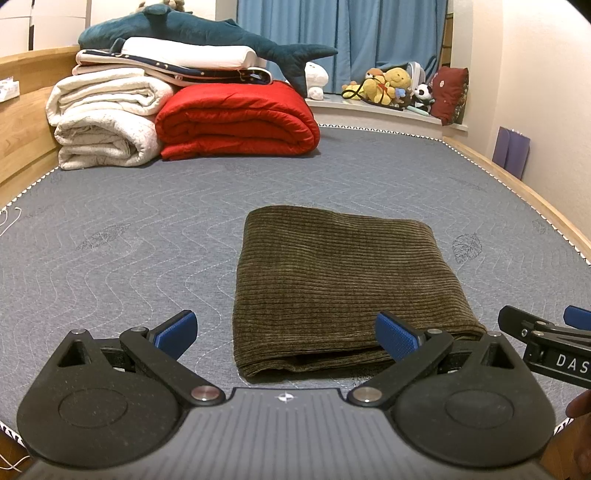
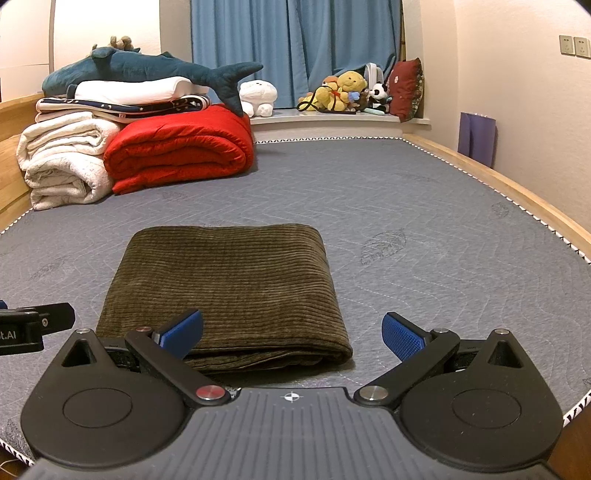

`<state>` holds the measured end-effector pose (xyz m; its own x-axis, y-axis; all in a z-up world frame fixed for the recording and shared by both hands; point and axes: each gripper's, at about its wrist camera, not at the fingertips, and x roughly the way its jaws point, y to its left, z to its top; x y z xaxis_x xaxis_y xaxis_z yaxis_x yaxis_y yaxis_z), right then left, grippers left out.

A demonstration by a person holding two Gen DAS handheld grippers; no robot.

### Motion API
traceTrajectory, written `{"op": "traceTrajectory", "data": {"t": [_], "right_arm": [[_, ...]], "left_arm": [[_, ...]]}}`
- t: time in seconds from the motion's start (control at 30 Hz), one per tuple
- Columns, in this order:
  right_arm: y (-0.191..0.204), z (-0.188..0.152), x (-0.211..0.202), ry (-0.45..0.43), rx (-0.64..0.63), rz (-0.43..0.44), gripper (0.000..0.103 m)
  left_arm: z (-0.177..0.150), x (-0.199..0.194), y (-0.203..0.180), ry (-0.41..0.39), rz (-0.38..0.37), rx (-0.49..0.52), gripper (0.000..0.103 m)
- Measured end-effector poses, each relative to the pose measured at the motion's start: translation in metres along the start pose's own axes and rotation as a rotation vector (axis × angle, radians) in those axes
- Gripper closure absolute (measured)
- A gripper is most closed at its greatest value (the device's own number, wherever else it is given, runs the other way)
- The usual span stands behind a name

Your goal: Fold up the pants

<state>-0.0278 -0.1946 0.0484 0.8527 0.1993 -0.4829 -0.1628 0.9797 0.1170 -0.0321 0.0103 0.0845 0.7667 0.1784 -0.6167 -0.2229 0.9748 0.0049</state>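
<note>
The olive-brown corduroy pants lie folded into a compact rectangle on the grey quilted mattress; they also show in the right wrist view. My left gripper is open and empty, just short of the pants' near edge. My right gripper is open and empty at the same near edge, toward its right corner. The right gripper's tip shows at the right edge of the left wrist view.
A red folded quilt, rolled white blankets and a blue shark plush are stacked at the far left. Stuffed toys sit on the window ledge. A wooden bed frame runs along the right.
</note>
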Motion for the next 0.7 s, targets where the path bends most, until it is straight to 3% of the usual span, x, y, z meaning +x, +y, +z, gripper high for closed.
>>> {"op": "traceTrajectory", "data": {"t": [0.7], "right_arm": [[0.0011, -0.0002, 0.0005, 0.001, -0.003, 0.005, 0.001]], "left_arm": [[0.0001, 0.0000, 0.0009, -0.003, -0.002, 0.001, 0.000]]}}
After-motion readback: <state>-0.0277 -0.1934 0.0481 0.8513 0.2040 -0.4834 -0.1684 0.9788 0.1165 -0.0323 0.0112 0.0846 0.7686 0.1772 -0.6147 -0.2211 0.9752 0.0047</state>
